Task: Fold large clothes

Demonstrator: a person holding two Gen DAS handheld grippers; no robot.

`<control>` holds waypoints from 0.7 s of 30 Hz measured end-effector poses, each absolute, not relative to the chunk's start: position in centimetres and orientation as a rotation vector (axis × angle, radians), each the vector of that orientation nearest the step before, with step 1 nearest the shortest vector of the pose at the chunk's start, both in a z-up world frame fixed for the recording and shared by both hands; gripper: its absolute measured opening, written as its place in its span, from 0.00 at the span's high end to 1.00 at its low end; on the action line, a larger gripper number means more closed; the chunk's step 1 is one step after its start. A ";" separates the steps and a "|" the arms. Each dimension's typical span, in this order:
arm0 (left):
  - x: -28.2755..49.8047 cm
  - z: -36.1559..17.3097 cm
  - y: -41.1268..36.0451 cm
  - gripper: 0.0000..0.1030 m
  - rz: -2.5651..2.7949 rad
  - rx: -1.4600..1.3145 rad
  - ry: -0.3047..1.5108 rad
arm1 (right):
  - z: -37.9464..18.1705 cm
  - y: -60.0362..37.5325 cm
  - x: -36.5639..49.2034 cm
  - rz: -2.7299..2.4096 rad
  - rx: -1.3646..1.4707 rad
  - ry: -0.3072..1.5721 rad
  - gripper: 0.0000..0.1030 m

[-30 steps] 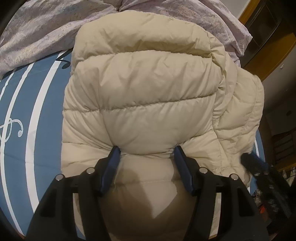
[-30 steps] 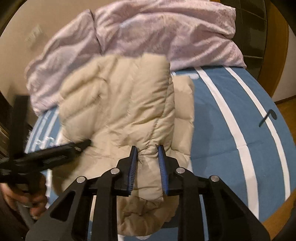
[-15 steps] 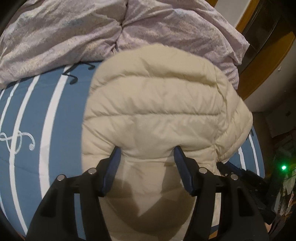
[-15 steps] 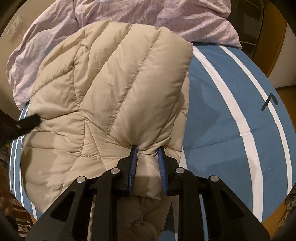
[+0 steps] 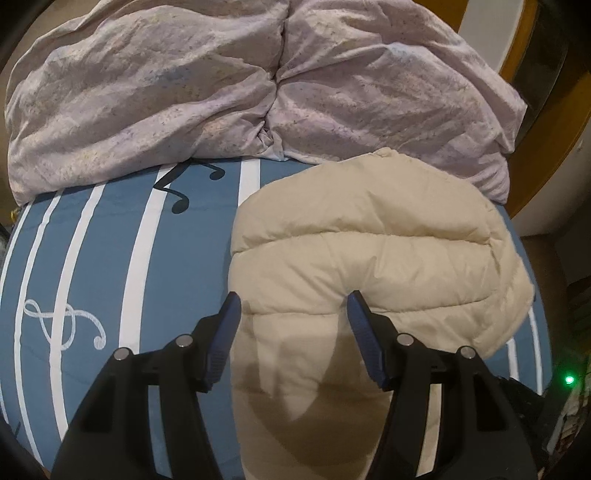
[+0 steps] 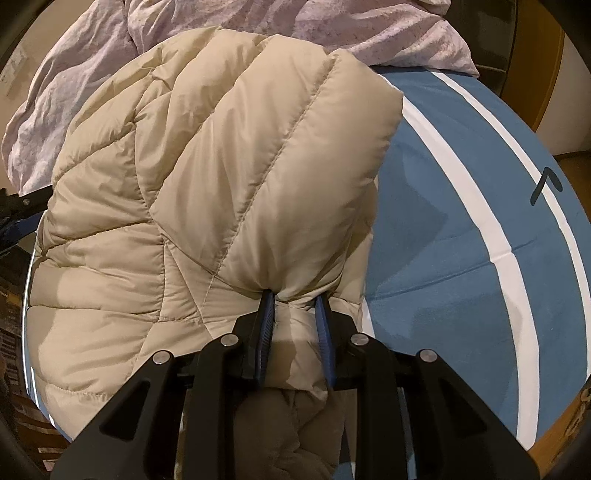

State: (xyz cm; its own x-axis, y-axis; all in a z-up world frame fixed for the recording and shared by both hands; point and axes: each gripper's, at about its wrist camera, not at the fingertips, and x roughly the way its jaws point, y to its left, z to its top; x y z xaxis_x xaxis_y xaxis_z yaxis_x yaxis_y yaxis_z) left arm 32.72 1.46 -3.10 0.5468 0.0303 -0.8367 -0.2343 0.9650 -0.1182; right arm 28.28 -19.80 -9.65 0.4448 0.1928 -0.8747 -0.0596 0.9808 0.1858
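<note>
While the bed's blue sheet (image 5: 110,258) lies under it, we see the cream puffer jacket (image 5: 369,258) bunched on the right half of the left wrist view, its far edge touching the crumpled lilac duvet (image 5: 184,92) heaped at the head of the bed; white stripes and dark music notes run across the sheet beside it, and a white treble clef sits near the left edge; our left gripper (image 5: 293,306) points down at the jacket with a thick quilted fold between its blue pads, the right pad pressing into the fabric and the left pad at the fold's edge, so we read it as clamped on that bulky fold with jaws held fairly wide; in the right wrist view our right gripper (image 6: 295,302) pinches a narrow gather of the jacket (image 6: 221,166), the cloth puckering where the pads bite, and the jacket spreads up and to the left of it over the sheet (image 6: 461,221); the duvet (image 6: 388,29) lies beyond; a small green light (image 5: 569,379) glows at the right edge of the left view
</note>
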 end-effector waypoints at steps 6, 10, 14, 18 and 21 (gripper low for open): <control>34.0 -6.3 0.0 0.41 0.184 -0.121 1.041 | -9.2 -19.5 27.9 0.155 0.129 1.094 0.76; 34.4 -7.0 -0.1 0.41 0.182 -0.113 1.055 | -8.6 -20.0 27.6 0.150 0.129 1.080 0.75; 34.7 -7.4 0.2 0.41 0.177 -0.131 1.063 | -6.6 -20.2 26.9 0.137 0.118 1.039 0.74; 34.8 -7.5 0.3 0.41 0.176 -0.142 1.064 | -3.1 -20.1 26.2 0.158 0.110 0.945 0.74; 34.8 -7.5 0.3 0.41 0.178 -0.143 1.065 | -0.6 -19.5 26.1 0.176 0.112 0.880 0.74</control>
State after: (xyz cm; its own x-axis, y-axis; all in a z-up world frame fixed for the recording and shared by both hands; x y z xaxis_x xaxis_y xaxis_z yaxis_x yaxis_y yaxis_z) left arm 34.84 0.30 -7.54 0.4726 0.0758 -0.8780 -0.2137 0.9764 -0.0308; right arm 26.15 -19.50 -0.62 0.6238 0.1987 -0.7559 -0.1070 0.9798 0.1692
